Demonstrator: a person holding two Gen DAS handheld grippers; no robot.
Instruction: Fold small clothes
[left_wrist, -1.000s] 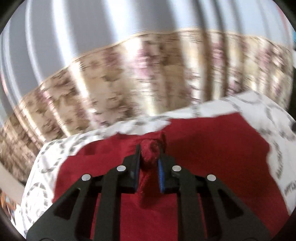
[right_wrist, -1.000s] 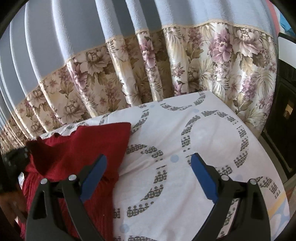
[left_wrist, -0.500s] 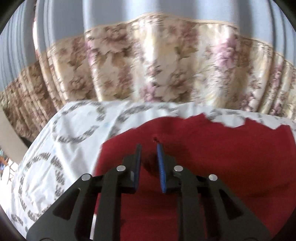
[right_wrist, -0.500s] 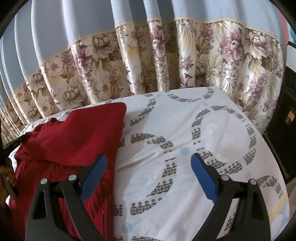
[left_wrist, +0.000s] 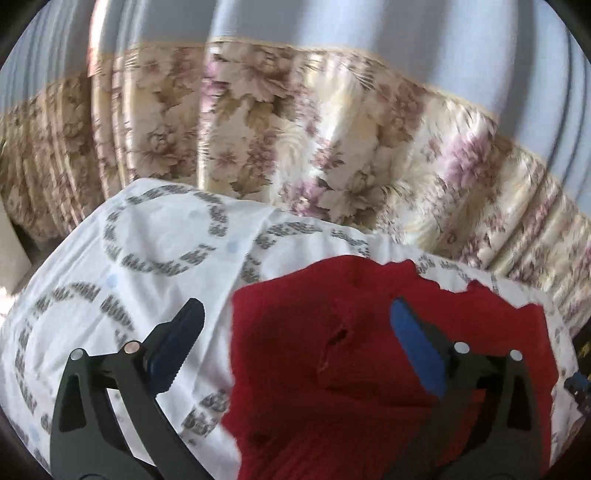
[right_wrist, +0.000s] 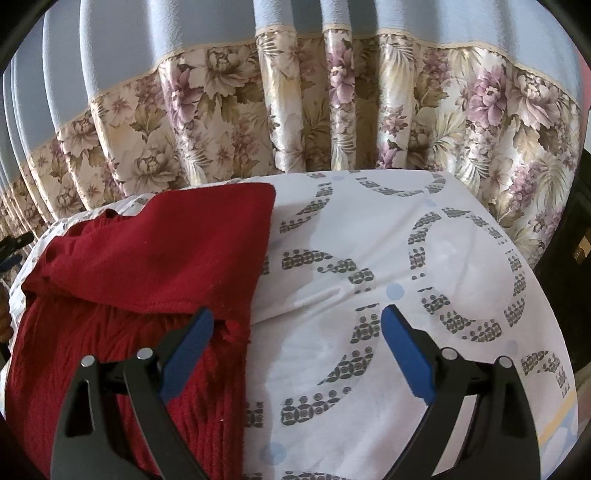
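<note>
While agape, hand-held grippers (left_wrist: 295, 343) (right_wrist: 295, 350) above sweater (right_wrist: 147, 266)

No readable txt, labels, brands or nos. in either view. The sheet (right_wrist: 369, 295) has only printed rings of small grey block motifs, no letters. The curtain (right_wrist: 295, 110) is floral below, plain blue above, no writing. The garment (right_wrist: 147, 266) is plain red knit, no tag or logo showing. Left view is blurred, so nothing legible there either.
</note>
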